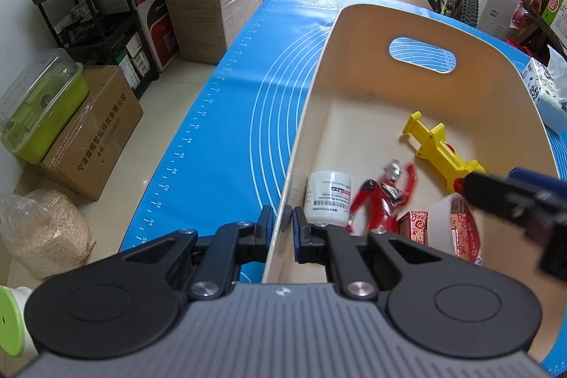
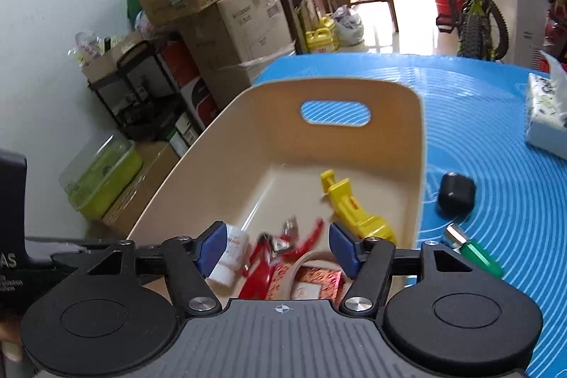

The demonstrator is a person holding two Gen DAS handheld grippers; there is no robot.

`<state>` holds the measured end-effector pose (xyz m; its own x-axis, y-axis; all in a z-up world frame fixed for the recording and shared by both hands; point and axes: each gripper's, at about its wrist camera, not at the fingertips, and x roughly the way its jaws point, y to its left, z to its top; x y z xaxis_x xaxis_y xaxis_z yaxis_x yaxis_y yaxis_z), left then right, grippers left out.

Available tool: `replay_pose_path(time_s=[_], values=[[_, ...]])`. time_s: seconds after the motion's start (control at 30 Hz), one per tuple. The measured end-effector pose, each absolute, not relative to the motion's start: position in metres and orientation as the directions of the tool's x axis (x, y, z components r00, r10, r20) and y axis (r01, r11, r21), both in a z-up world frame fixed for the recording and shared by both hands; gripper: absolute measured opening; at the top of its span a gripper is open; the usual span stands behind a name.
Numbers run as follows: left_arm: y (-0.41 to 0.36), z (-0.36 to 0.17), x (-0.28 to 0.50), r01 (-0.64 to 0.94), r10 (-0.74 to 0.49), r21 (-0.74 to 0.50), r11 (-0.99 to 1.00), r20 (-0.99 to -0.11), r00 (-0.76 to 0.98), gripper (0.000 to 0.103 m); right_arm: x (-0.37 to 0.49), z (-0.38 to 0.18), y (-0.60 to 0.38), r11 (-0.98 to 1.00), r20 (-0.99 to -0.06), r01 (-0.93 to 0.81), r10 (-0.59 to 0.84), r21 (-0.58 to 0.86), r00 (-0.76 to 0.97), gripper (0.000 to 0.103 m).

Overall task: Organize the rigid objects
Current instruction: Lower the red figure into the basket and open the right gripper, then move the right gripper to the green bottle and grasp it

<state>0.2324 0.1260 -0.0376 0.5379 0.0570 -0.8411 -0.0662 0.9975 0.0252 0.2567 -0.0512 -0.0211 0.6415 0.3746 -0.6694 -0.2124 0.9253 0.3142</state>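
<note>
Your left gripper (image 1: 283,218) pinches the near wall of the cream plastic bin (image 1: 354,23). Inside, just ahead of your spread right gripper (image 2: 276,247), lie a red toy figure (image 2: 265,261), white bottle (image 2: 230,257) and yellow toy (image 2: 358,211); a black case (image 2: 455,192) sits right of it.

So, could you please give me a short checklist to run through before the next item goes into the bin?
1. Left gripper clamped on the beige bin wall: ok.
2. Right gripper open and carrying nothing: ok.
3. Free floor space at the bin's far end: ok.
4. Black case and green-capped item on the blue mat outside the bin: not ok, not yet sorted.
5. White bottle, red figure, yellow toy lying inside: ok.
6. Bin resting flat on the mat: cannot tell.
</note>
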Motion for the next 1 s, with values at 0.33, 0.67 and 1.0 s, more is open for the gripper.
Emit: replay_pose_path(time_s=[0.33,0.67,1.0], values=[[0.126,-0.038,0.232,-0.066,0.057,0.026,0.997,-0.841,0.538,0.013,0.263,-0.002,-0.115,0.972,-0.632,-0.033,0.179,0.235,0.754,0.076],[0.127,-0.038,0.233,-0.067,0.057,0.025,0.997,-0.841,0.538,0.013,0.281,-0.046,-0.163,0.979,-0.711,0.148,-0.005,0.140,0.703,0.076],[0.126,-0.038,0.233,-0.066,0.057,0.025,0.997,-0.841,0.537,0.013,0.289,-0.089,-0.175,0.996,-0.800,0.092,-0.050,0.006,0.599,0.076]])
